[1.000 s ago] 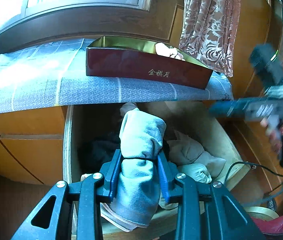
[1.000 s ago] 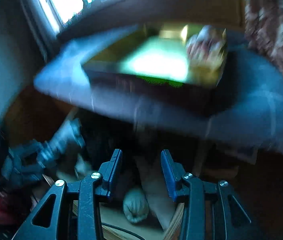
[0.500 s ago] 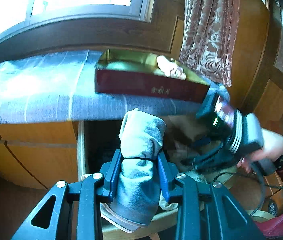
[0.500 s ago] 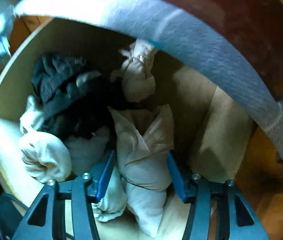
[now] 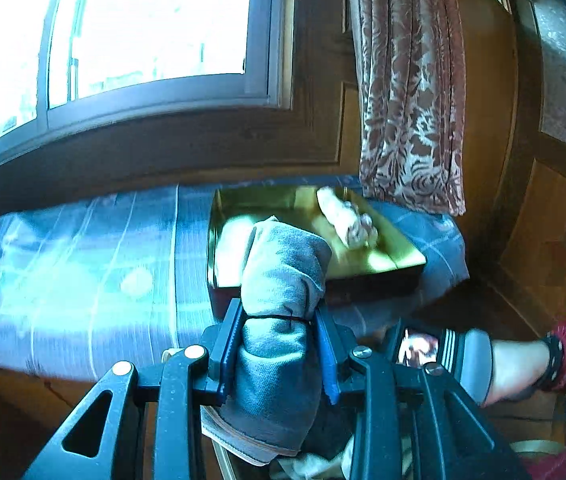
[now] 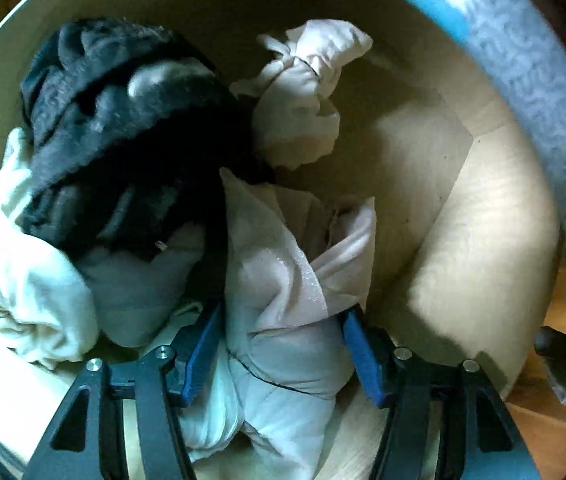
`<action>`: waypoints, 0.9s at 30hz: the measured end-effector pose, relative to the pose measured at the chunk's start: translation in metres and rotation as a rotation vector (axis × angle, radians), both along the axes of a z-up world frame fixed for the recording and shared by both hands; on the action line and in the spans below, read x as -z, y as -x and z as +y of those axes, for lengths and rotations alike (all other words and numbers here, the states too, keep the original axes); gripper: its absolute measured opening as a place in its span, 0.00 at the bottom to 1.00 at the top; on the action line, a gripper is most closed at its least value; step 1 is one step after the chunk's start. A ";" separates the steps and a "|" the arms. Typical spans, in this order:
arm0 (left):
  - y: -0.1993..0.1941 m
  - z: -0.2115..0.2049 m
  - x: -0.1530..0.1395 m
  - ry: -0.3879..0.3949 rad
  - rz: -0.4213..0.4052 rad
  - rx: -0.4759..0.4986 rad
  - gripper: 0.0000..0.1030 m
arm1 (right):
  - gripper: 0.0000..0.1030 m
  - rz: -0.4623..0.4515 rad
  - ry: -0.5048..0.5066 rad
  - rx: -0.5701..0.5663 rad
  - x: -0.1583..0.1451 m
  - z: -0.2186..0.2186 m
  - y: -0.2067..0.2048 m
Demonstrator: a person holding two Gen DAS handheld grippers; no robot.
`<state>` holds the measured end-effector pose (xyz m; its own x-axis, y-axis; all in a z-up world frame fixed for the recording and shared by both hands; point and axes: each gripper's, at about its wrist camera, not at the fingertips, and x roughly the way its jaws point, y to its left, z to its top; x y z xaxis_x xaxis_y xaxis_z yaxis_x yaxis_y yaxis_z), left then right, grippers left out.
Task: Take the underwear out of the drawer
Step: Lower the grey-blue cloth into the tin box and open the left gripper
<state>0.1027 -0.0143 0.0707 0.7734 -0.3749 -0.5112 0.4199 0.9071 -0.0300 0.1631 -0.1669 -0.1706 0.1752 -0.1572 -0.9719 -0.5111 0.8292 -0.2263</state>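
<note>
My left gripper (image 5: 279,320) is shut on a rolled grey underwear (image 5: 283,272), held up in front of the gold-lined box (image 5: 367,258) on the cloth-covered top. In the right wrist view my right gripper (image 6: 281,320) is down inside the open drawer (image 6: 463,240). It stands open, with its blue fingers on either side of a pale pink underwear bundle (image 6: 295,280). The bundle lies on the drawer floor. In the left wrist view a hand (image 5: 515,368) reaches in low at the right, holding the right gripper.
A black fluffy garment (image 6: 115,120), a white roll (image 6: 31,300) and a tied pale bundle (image 6: 303,112) fill the drawer's left and back. A pale bundle (image 5: 343,216) lies in the box. A blue-grey cloth (image 5: 83,280) covers the top; window and curtain (image 5: 411,100) behind.
My left gripper rose with the grey roll from drawer level up to the box. My right gripper swung down into the drawer and now straddles the pale pink bundle.
</note>
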 end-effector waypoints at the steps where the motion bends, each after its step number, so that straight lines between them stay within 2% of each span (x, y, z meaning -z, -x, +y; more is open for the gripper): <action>1: -0.006 0.001 -0.005 0.007 -0.003 0.007 0.32 | 0.59 -0.002 0.000 -0.003 0.001 0.000 0.000; 5: -0.041 -0.003 -0.025 0.028 0.002 0.025 0.32 | 0.59 -0.008 -0.012 -0.002 0.002 -0.003 0.002; 13: -0.129 -0.012 -0.035 0.019 0.075 -0.011 0.32 | 0.59 -0.005 -0.026 -0.005 0.000 -0.011 0.007; 20: -0.207 -0.030 -0.017 0.046 0.225 -0.048 0.32 | 0.59 -0.014 -0.042 -0.008 0.000 -0.012 0.005; 27: -0.264 -0.046 0.007 0.009 0.301 -0.113 0.32 | 0.60 -0.016 -0.064 0.000 -0.002 -0.015 0.003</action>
<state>0.3670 -0.0606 0.0636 0.6250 -0.3007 -0.7204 0.2876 0.9466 -0.1457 0.1598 -0.1814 -0.1685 0.1905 -0.0945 -0.9771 -0.5080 0.8422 -0.1805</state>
